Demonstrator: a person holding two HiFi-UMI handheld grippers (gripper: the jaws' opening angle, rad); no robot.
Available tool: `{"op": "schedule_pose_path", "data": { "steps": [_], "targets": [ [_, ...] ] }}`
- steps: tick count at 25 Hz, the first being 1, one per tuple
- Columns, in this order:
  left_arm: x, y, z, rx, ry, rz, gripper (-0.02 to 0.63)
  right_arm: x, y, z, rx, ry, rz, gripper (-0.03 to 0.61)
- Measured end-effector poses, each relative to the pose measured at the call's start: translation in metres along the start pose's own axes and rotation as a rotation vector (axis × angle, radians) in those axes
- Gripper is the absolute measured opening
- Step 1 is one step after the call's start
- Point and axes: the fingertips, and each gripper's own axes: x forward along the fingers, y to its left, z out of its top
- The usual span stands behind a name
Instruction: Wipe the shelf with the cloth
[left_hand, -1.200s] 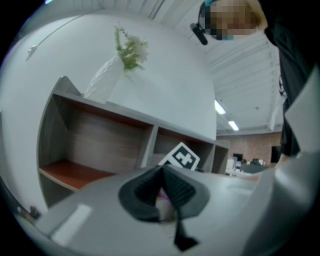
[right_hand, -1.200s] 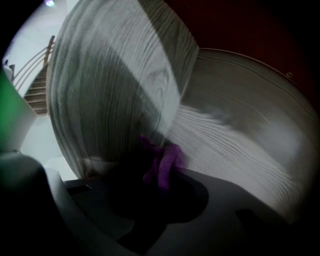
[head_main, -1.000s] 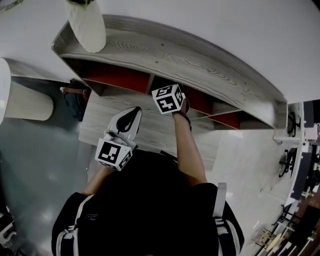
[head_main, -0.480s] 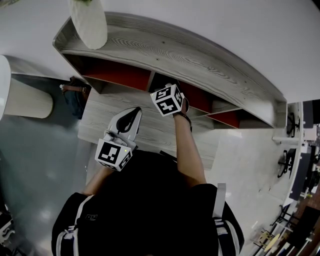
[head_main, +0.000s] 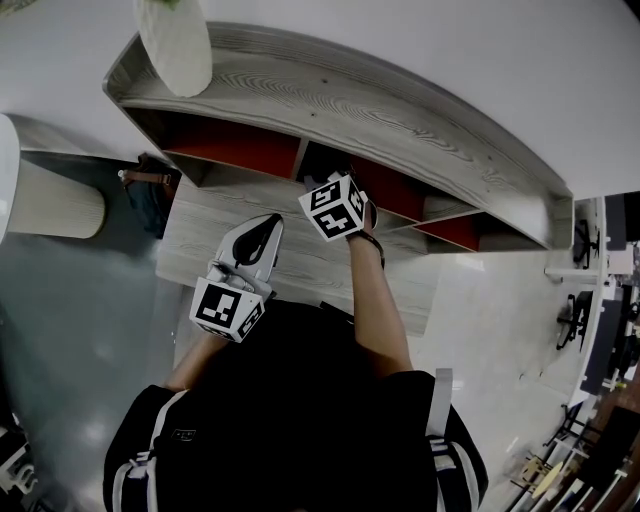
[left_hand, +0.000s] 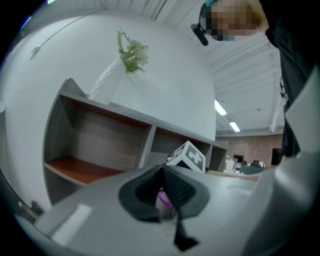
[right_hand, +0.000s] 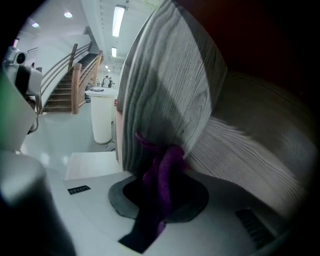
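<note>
Where the shelf (head_main: 400, 120) curves across the head view, its top is a long slab of pale grey wood grain, and the compartments below it have red floors (head_main: 235, 150) and grey upright dividers. The person's right forearm (head_main: 375, 300) stretches straight out from the shoulder towards the middle of the shelf, bare below a short dark sleeve, with the wrist at the mouth of a compartment. The left arm is bent and drawn in close to the body, short of the shelf front.

The right gripper (right_hand: 160, 185) reaches into that middle compartment, its marker cube (head_main: 335, 207) just outside the opening. Its jaws are clamped on the cloth (right_hand: 170, 160), a soft, purple, bunched fold that presses against a grey wood-grain divider (right_hand: 170, 85) inside the shelf.

The left gripper (head_main: 265, 228), white with dark pads, points at the shelf from well in front of it. Its jaws are together at the tips. A small purple patch shows low between the pads, and I cannot tell what it is.

A white tapered vase (head_main: 175, 45) stands on the left end of the shelf top, with green sprigs (left_hand: 131, 52) in it.
</note>
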Motion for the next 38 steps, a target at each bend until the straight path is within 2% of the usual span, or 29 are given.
{"op": "schedule_pose_path", "data": {
  "steps": [12, 18, 22, 24, 32, 38],
  "targets": [
    [-0.001, -0.011, 0.000, 0.004, 0.000, -0.038, 0.005, -0.016, 0.024, -0.005, 0.004, -0.005, 0.044, 0.049],
    [-0.008, -0.004, 0.000, -0.001, -0.005, -0.015, 0.005, -0.028, 0.039, -0.009, 0.006, -0.008, 0.068, 0.049],
    [-0.012, -0.001, 0.001, -0.005, -0.010, -0.002, 0.005, -0.039, 0.051, -0.013, -0.008, -0.010, 0.037, 0.049],
    [-0.014, -0.001, 0.001, -0.007, -0.011, -0.001, 0.005, -0.046, 0.056, -0.013, 0.024, -0.037, 0.020, 0.049],
    [-0.010, -0.010, -0.001, -0.007, -0.006, -0.037, 0.005, -0.080, 0.062, -0.014, 0.264, -0.195, -0.054, 0.050],
    [-0.005, -0.021, 0.000, 0.000, -0.009, -0.068, 0.005, -0.100, 0.063, -0.017, 0.351, -0.246, -0.071, 0.049]
  ]
}}
